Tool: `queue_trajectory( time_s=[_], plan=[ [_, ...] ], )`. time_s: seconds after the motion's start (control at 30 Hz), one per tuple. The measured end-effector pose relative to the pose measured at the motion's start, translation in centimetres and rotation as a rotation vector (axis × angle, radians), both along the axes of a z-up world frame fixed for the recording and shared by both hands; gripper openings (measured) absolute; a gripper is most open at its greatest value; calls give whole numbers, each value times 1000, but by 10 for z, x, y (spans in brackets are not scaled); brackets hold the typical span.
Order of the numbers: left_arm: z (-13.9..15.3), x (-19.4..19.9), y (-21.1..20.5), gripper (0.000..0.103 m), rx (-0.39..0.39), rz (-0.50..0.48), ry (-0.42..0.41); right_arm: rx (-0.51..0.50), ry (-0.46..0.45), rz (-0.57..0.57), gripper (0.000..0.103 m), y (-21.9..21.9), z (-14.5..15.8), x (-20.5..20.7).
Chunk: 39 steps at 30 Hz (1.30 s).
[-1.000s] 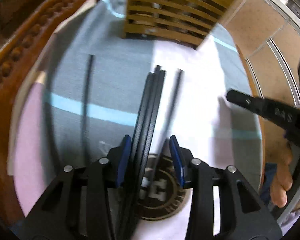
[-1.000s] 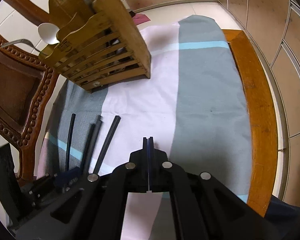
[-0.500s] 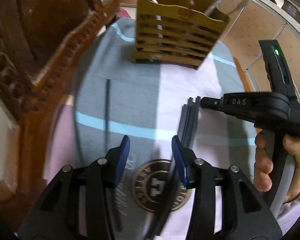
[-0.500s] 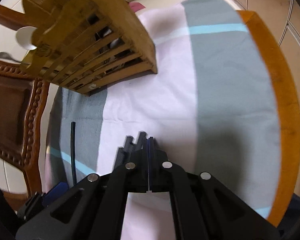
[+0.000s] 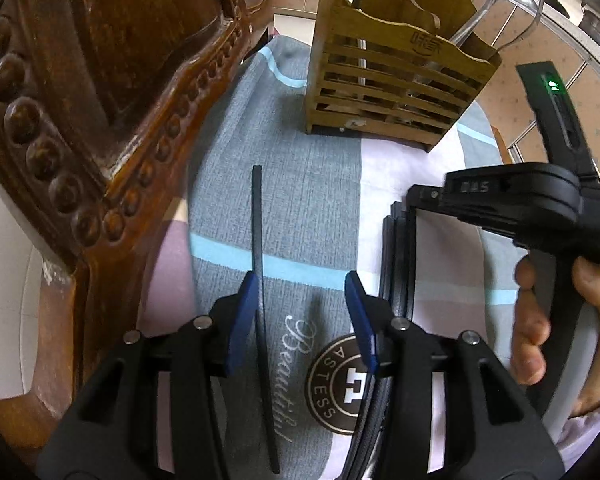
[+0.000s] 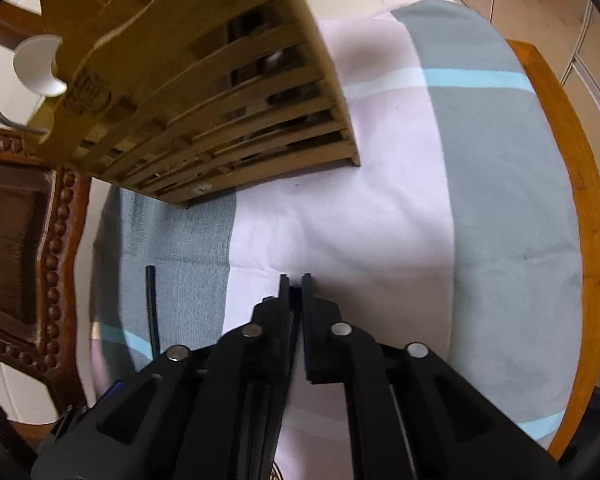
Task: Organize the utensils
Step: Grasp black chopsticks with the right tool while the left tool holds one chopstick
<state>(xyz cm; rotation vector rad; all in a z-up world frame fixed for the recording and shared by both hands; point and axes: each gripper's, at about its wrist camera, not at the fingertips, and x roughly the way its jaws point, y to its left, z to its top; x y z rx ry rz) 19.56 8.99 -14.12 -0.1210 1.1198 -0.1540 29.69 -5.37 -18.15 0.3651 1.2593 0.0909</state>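
So the bundle of black chopsticks (image 5: 398,272) isn't between the left gripper (image 5: 304,316) pads anymore like a second ago; it now lies on the cloth (image 5: 312,200) just right of them, with the right gripper (image 6: 296,300) at its tips, jaws cracking open narrowly. Looks like a handoff. One lone chopstick (image 5: 258,248) now sits inside the left's half-open jaws, unpinched. Sticks are thin, matte, square-tipped; the wooden holder (image 5: 396,92) stands beyond.

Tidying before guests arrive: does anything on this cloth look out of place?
Yes. One black chopstick lies alone on the grey stripe, apart from the chopstick bundle to its right, not in the wooden holder.
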Motion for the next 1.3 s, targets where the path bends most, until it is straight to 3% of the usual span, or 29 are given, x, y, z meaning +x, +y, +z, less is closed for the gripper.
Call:
queue_trajectory(
  time_s=[0.13, 0.43, 0.67, 0.97, 1.3],
  plan=[
    [0, -4, 6, 46, -5, 8, 1, 9, 0, -1, 10, 6, 2, 4],
    [-4, -6, 5, 48, -11, 12, 11, -105, -13, 76, 10, 38, 4, 9],
    [-2, -6, 5, 49, -9, 13, 8, -30, -47, 87, 11, 43, 18, 12],
    [-3, -7, 7, 49, -16, 16, 14, -153, -49, 147, 11, 70, 25, 17],
    [-1, -6, 5, 50, -19, 7, 8, -127, -13, 149, 11, 76, 28, 16]
  ],
)
